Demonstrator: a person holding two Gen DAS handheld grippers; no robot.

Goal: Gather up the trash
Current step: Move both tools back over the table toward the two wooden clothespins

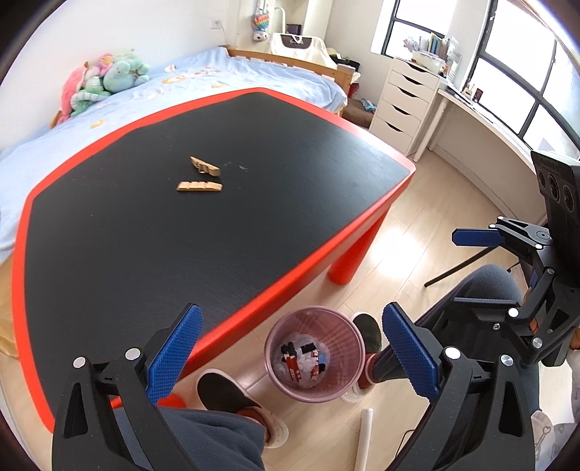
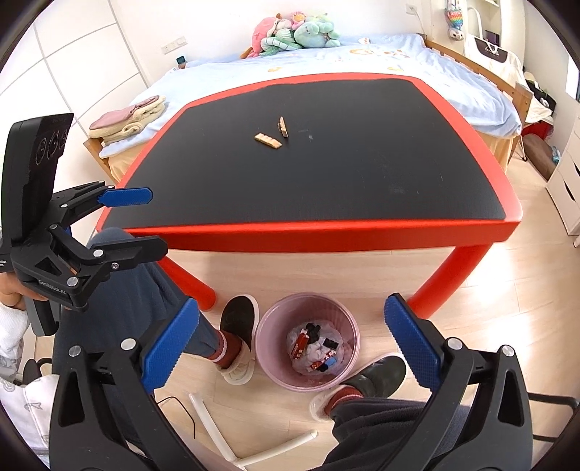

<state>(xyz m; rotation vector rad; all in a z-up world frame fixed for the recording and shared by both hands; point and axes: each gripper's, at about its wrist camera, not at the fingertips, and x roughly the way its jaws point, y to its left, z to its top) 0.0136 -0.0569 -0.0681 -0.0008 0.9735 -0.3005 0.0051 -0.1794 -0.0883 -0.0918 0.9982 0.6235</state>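
Empty grippers [image 2: 290, 347] above pink bin [image 2: 268, 362] of wrappers [image 2: 315, 349].

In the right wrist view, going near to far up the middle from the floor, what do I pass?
Pink trash bin on the floor, then the table's red front edge, then the flat wooden piece on the black top, then the bed, then the plush toys by the wall.

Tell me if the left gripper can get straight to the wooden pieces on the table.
Probably yes: the left gripper is open, and only bare table lies between it and the wooden pieces.
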